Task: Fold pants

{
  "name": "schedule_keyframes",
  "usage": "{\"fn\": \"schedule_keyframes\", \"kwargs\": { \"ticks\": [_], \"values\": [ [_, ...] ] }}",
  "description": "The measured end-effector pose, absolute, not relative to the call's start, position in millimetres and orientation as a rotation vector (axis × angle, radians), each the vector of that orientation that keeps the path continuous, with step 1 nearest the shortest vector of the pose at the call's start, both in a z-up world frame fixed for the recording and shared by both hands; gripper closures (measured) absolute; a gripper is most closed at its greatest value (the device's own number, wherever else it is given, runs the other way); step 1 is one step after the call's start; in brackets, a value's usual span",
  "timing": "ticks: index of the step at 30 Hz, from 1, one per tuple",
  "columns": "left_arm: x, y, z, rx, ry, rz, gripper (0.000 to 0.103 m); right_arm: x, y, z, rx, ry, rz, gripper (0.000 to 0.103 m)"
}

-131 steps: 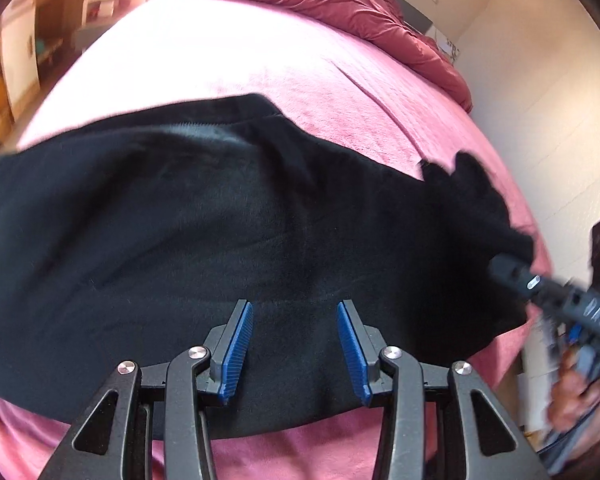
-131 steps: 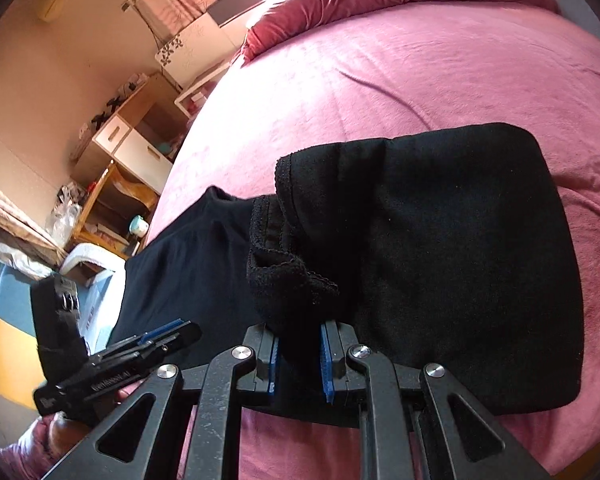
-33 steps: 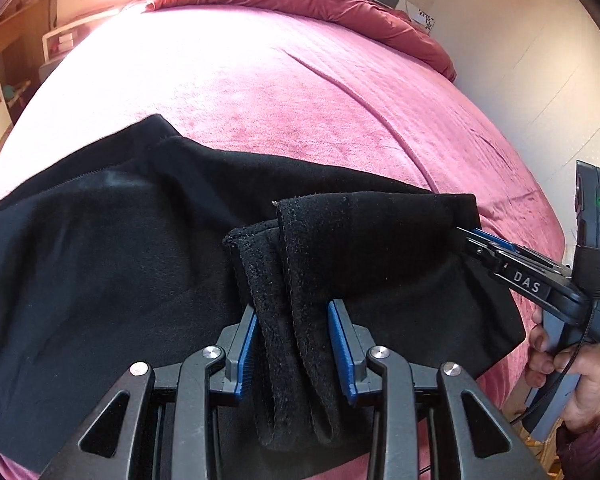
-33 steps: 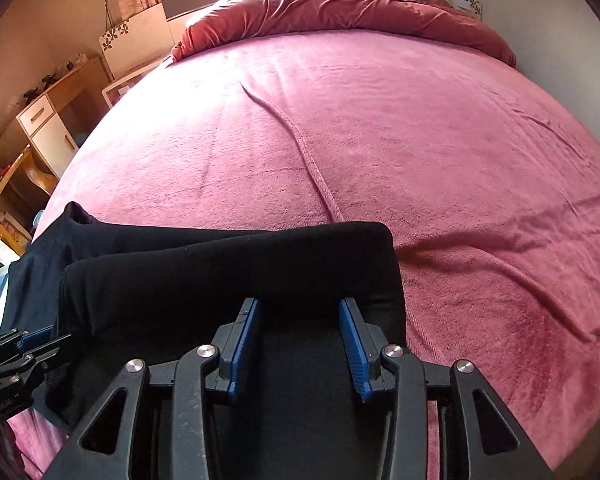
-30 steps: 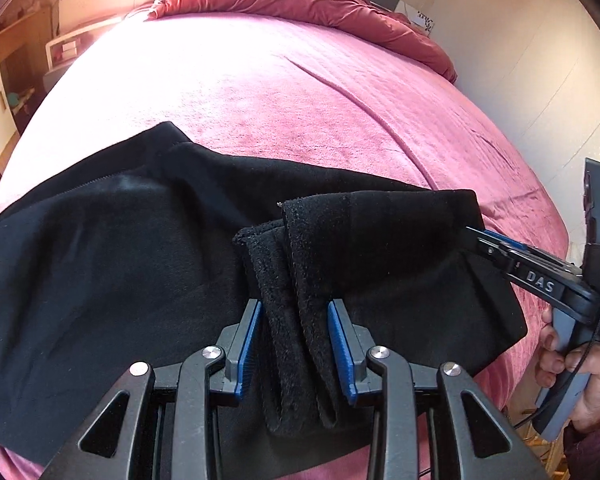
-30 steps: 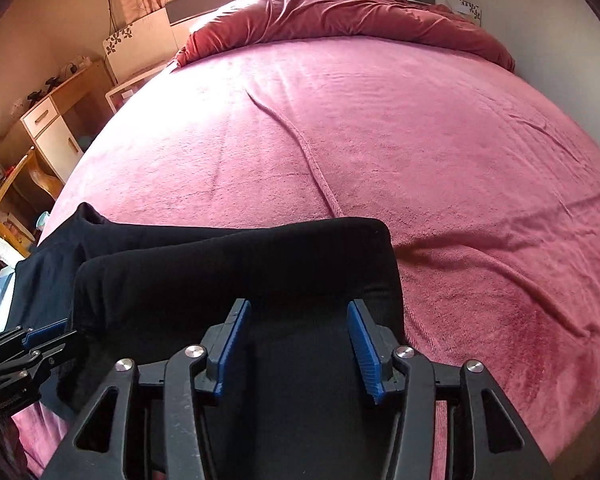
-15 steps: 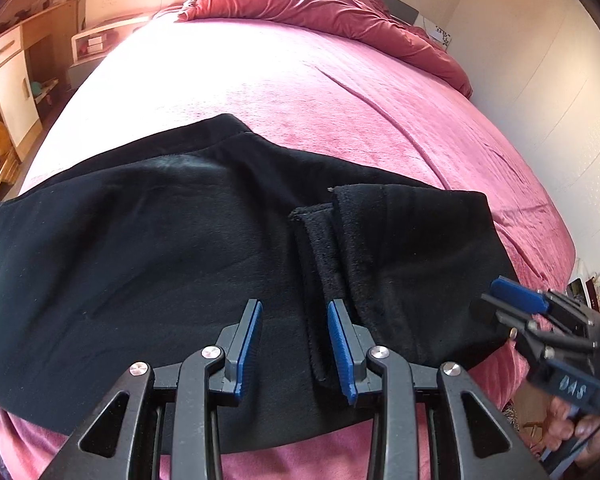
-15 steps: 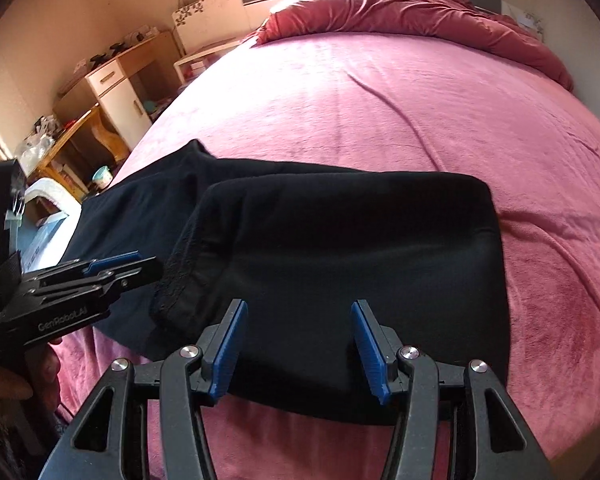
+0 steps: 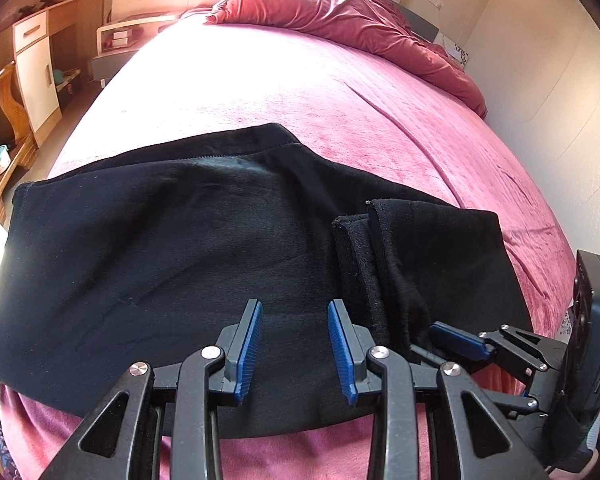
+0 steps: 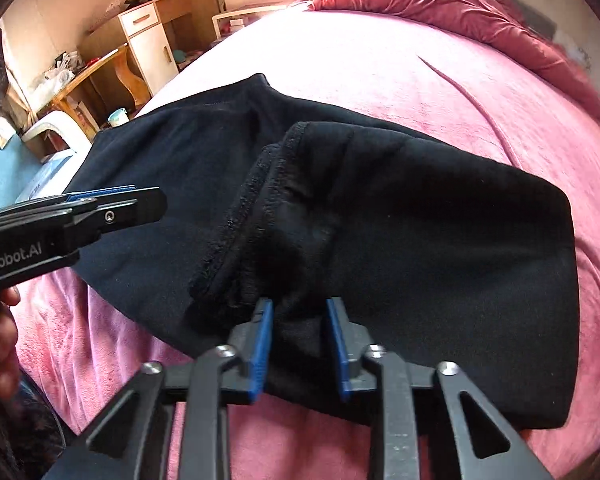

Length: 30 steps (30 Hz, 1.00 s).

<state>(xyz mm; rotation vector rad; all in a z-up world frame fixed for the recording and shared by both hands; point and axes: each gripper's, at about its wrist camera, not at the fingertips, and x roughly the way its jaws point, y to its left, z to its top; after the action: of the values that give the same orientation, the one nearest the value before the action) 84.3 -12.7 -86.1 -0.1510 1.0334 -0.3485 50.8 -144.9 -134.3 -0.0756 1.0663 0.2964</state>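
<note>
Black pants (image 9: 160, 248) lie across the near edge of a pink bed, the leg ends folded back over the middle so the cuffs (image 9: 364, 264) rest on top. My left gripper (image 9: 294, 346) is open and empty, just above the pants' near edge, left of the cuffs. My right gripper (image 10: 298, 344) is open, its blue pads either side of a bunched bit of the folded part (image 10: 420, 248) near the cuffs (image 10: 240, 232). The right gripper also shows in the left wrist view (image 9: 456, 340); the left one shows in the right wrist view (image 10: 112, 208).
The pink bed cover (image 9: 300, 92) stretches away to a crumpled red duvet (image 9: 340, 16) at the head. A wooden desk with white drawers (image 10: 148, 44) and a white stool (image 10: 56, 132) stand left of the bed. A wall (image 9: 540, 80) runs along the right.
The left gripper let go of the cuffs, opened and moved left. The right gripper moved left toward the cuffs and its pads have come closer together around the fabric.
</note>
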Motion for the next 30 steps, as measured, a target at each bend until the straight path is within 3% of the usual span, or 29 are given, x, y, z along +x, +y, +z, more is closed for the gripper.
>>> {"fn": "schedule_keyframes", "kwargs": {
  "ticks": [6, 12, 16, 30],
  "values": [
    [79.6, -1.5, -74.5, -0.172, 1.020, -0.339, 0.069, 54.8, -140.8, -123.5, -0.038, 1.065, 0.318, 0.092],
    [74.4, 12.1, -67.1, -0.177, 1.026, -0.311, 0.067, 52.5, -142.7, -142.9, -0.017, 1.081, 0.314, 0.091],
    [70.3, 23.0, -66.3, -0.185, 1.029, -0.285, 0.058, 49.6, -148.3, -144.0, 0.017, 1.063, 0.312, 0.090],
    [72.7, 90.7, -78.7, -0.401, 1.085, -0.211, 0.057, 38.5, -178.6, -144.9, 0.146, 1.053, 0.311, 0.087]
  ]
}}
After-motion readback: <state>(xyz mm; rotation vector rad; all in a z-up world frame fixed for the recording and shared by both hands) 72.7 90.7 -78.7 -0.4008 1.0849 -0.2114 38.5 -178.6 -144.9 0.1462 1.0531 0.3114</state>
